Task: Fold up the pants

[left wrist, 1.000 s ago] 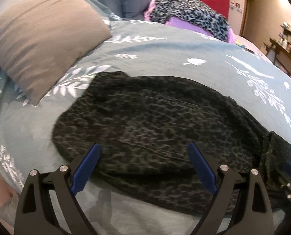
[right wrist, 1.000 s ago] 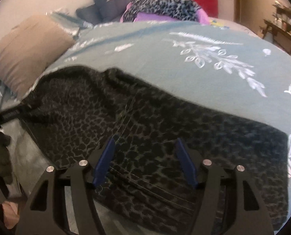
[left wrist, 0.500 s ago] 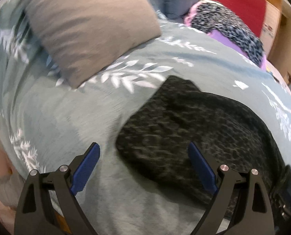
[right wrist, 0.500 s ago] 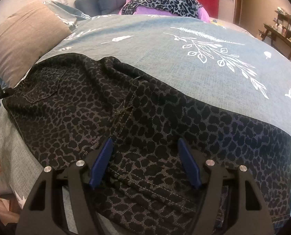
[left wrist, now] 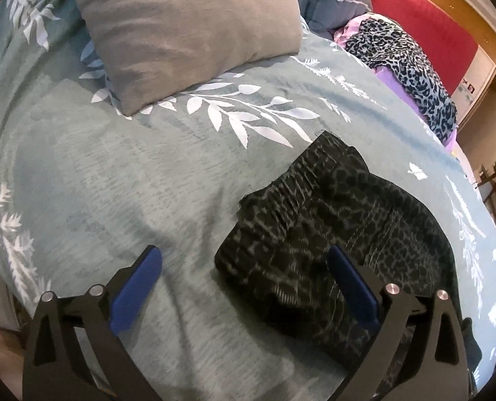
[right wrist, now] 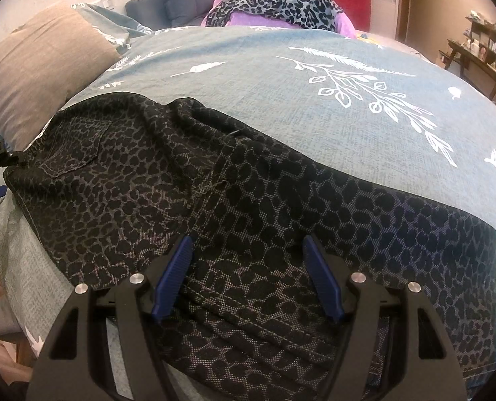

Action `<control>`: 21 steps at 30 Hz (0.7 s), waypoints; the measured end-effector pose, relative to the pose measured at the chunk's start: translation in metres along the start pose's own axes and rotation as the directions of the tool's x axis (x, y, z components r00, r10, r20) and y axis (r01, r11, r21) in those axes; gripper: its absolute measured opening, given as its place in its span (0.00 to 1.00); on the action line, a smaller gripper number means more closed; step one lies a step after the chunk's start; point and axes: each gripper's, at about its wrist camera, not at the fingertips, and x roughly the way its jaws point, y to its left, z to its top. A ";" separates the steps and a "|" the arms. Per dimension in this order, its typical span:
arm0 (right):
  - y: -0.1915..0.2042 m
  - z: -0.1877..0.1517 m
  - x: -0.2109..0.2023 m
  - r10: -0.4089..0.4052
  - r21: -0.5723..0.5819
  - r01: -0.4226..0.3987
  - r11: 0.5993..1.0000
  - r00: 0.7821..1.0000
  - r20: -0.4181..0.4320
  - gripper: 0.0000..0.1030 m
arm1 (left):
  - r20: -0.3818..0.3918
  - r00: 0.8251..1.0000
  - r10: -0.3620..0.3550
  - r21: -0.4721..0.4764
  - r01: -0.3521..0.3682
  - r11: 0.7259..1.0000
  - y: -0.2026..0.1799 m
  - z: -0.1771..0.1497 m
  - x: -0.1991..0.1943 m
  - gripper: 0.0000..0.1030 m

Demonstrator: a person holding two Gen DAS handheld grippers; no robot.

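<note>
While the bed fills both views with its teal cover printed in white leaves, the pants lie flat across its near side, dark with a leopard pattern. In the right wrist view they run from about 9 o'clock, where a back pocket shows, down to 4 o'clock, and a stitched seam crosses the middle. In the left wrist view the pants sit from the centre toward 4 o'clock, their gathered end pointing toward 12 o'clock.

A tan pillow rests on the cover at 11 o'clock in the left view, well apart from the pants. Farther back, at 1 o'clock, a heap of grey leopard cloth lies over something purple, before a red headboard.

The left gripper hovers over the end of the pants, its blue fingers spread wide and holding nothing. The right gripper hangs over the middle of the pants, fingers also apart and empty, at a narrower spread.
</note>
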 end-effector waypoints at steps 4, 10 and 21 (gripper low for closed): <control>0.000 0.000 0.000 0.002 0.001 -0.002 1.000 1.000 0.002 0.68 | 0.000 0.998 -0.059 0.017 0.059 0.998 -0.011 0.006 0.005 0.95; -0.002 -0.001 -0.002 0.008 0.006 -0.008 1.000 1.000 0.004 0.68 | -0.053 0.988 -0.146 -0.013 0.146 0.989 -0.019 0.007 0.031 0.95; -0.003 -0.003 -0.002 0.008 0.012 -0.008 1.000 1.000 0.011 0.69 | -0.044 0.956 -0.291 -0.119 0.284 0.951 -0.014 0.016 0.034 0.86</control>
